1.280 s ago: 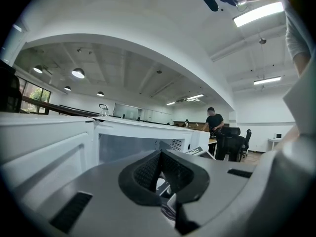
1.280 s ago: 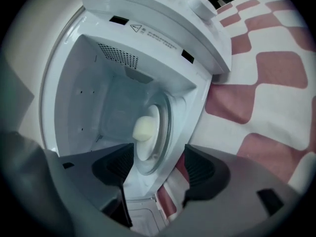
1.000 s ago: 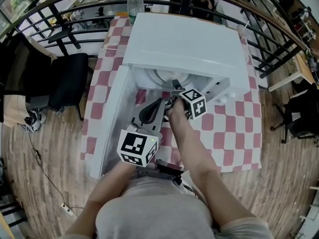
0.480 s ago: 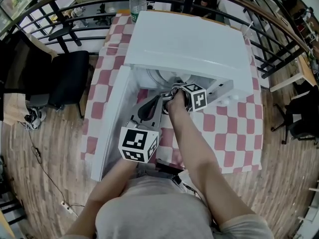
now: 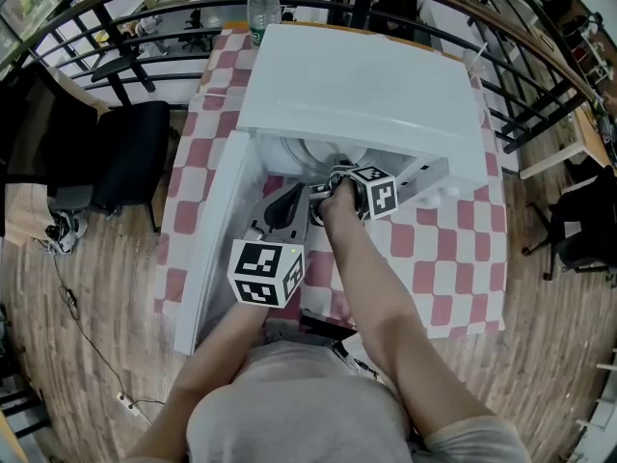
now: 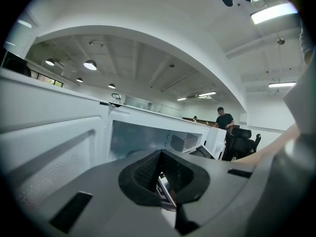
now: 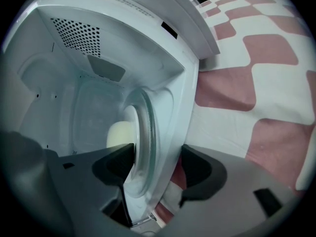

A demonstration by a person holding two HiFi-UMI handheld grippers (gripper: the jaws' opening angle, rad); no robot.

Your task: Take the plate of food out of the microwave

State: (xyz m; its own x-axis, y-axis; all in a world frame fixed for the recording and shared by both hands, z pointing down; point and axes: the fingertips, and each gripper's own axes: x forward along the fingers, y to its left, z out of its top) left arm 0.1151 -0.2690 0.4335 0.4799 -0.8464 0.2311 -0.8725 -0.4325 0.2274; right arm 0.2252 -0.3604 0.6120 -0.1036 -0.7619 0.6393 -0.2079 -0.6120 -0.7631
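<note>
The white microwave (image 5: 357, 85) stands on the checkered table with its door (image 5: 217, 239) swung open to the left. Inside, a white plate (image 7: 129, 127) carrying pale yellowish food (image 7: 117, 135) rests on the glass turntable (image 7: 147, 132). My right gripper (image 7: 155, 164) reaches into the opening, open, its jaws straddling the near rim of the plate and turntable. In the head view the right gripper (image 5: 333, 174) is at the cavity mouth, where the plate (image 5: 323, 150) partly shows. My left gripper (image 5: 284, 205) hovers just in front of the opening, shut and holding nothing.
The red-and-white checkered table (image 5: 453, 258) extends to the right of the microwave. A water bottle (image 5: 262, 3) stands behind the microwave. A black chair (image 5: 125, 162) sits left of the table, and a curved metal railing (image 5: 521, 75) runs behind.
My right gripper has pushed a little deeper into the microwave opening. The left gripper has crept slightly up toward the opening.
</note>
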